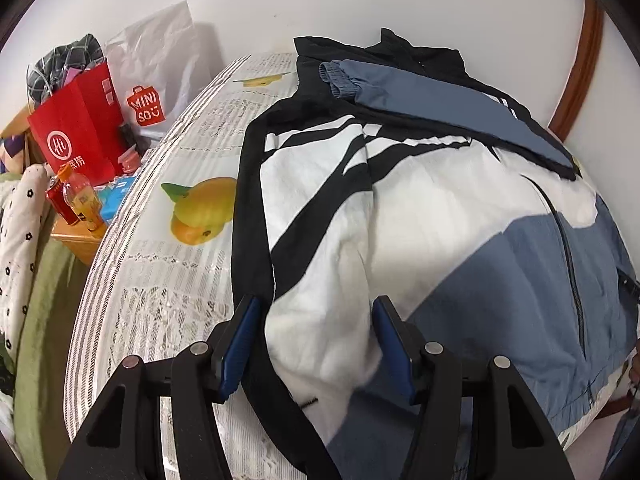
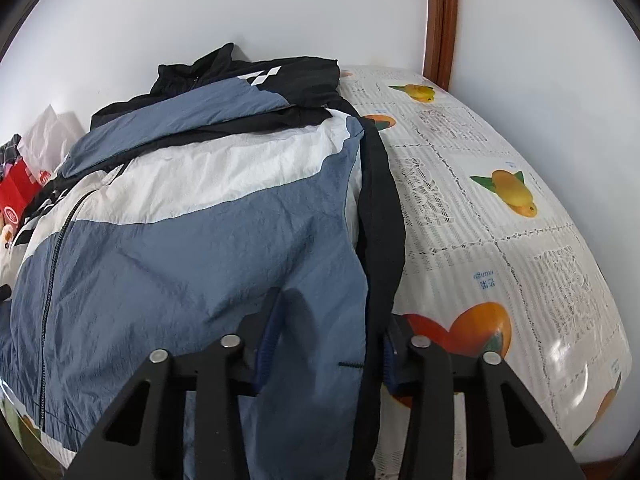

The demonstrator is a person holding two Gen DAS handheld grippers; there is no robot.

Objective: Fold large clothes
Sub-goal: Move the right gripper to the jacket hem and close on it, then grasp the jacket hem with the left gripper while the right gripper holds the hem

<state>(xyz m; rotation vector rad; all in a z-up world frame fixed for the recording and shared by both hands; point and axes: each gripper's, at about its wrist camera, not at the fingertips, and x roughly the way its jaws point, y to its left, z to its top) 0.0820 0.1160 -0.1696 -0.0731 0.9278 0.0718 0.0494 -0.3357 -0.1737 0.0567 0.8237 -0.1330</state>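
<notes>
Left gripper (image 1: 316,320): nearest the lens in the left wrist view; black frame, blue pads (image 1: 240,344). Jaws stand apart over the jacket's left edge, white cloth and a black border strip lying between them; the pads do not press on the cloth.
Right gripper (image 2: 326,328): nearest the lens in the right wrist view; same build. Blue cloth and the black edge strip rise up between the jaws and fill the gap. Pads largely hidden by the fabric, so whether they pinch it I cannot tell.
Side clutter, far left: small wooden stand (image 1: 76,240) beside the table, bearing a red paper bag (image 1: 80,128), a white Miniso bag (image 1: 156,80), bottles (image 1: 82,200) and a blue packet (image 1: 116,196). Checked cloth sticks out of the red bag.
Bedding, lower left: green cover (image 1: 40,320) and a white flower-print cloth (image 1: 20,240).
Table (image 1: 160,280): covered with a white lace-pattern sheet printed with yellow and orange fruit (image 1: 202,210); its shiny surface shows again to the right of the jacket.
Jacket (image 1: 420,240): large zip-up, white, slate blue and black, spread on the table with the collar toward the wall. Zip runs down the front. One blue sleeve (image 1: 440,104) is folded across the chest, cuff pointing left.
Jacket, right half: blue lower panel, white band above, black strip along the right edge, wrinkled.
Wall (image 2: 280,8): plain white behind the table.
Wooden trim (image 2: 442,20): brown upright strip at the far right corner.
</notes>
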